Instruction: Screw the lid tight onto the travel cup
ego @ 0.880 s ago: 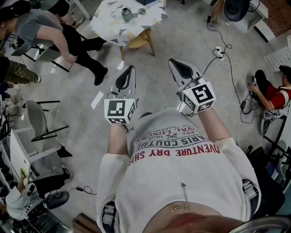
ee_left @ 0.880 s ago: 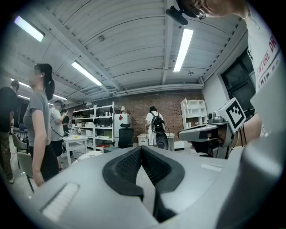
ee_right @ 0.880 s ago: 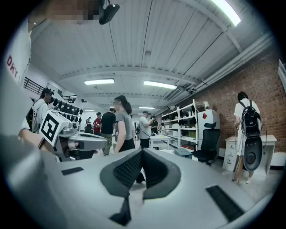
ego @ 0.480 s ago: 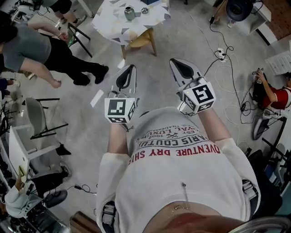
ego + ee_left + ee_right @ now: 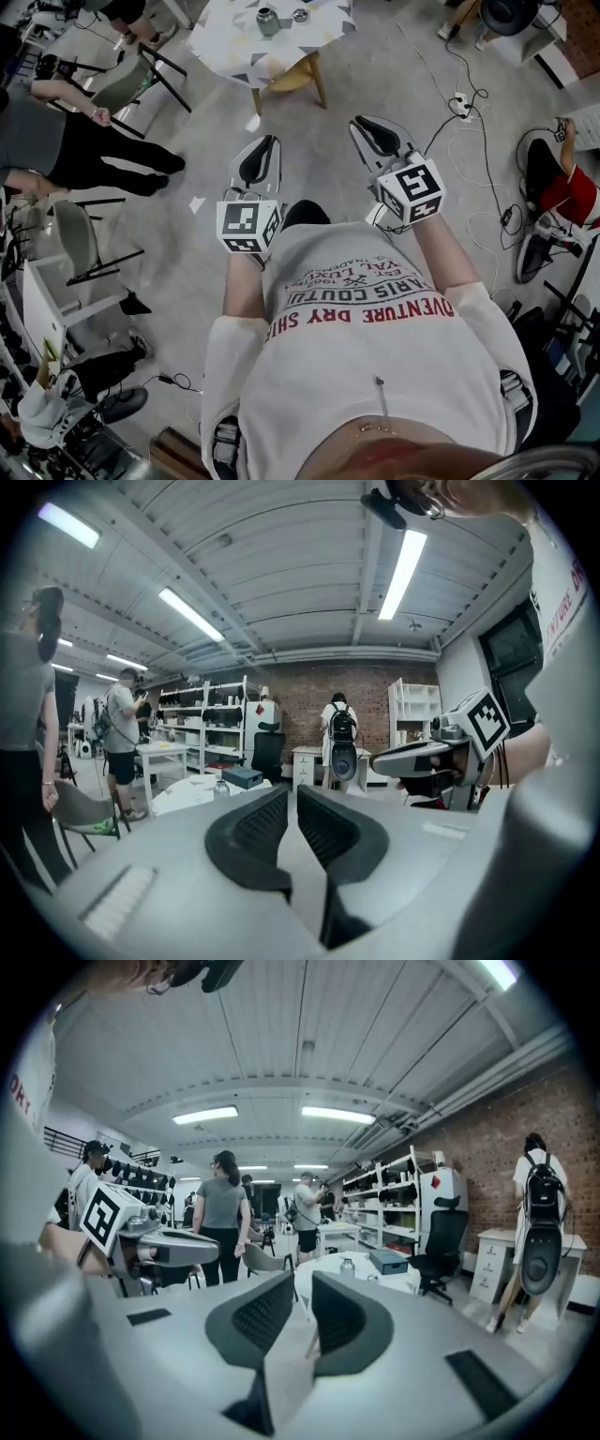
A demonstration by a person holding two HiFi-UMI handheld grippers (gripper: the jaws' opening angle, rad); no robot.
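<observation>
The travel cup [image 5: 268,21], a small grey metal cup, stands on a white patterned table [image 5: 225,42] far ahead, with the lid [image 5: 301,15] lying just right of it. In the left gripper view the cup [image 5: 221,787] shows small, beyond the jaws; in the right gripper view the cup [image 5: 348,1265] is small too. My left gripper [image 5: 264,142] and right gripper [image 5: 362,123] are held out at chest height, side by side, well short of the table. Both are shut with nothing between the jaws. From each gripper view I see the other gripper alongside.
A yellow wooden stool [image 5: 292,80] stands at the table's near side. A dark box [image 5: 242,776] lies on the table. People stand and sit at left [image 5: 56,141] and right [image 5: 553,178]. Cables and a power strip [image 5: 459,101] lie on the floor at right. Chairs [image 5: 80,244] stand at left.
The table has slid toward the top edge of the head view. The person in black trousers at left has moved further left. A dark shoe now shows between the grippers. Both grippers stay shut.
</observation>
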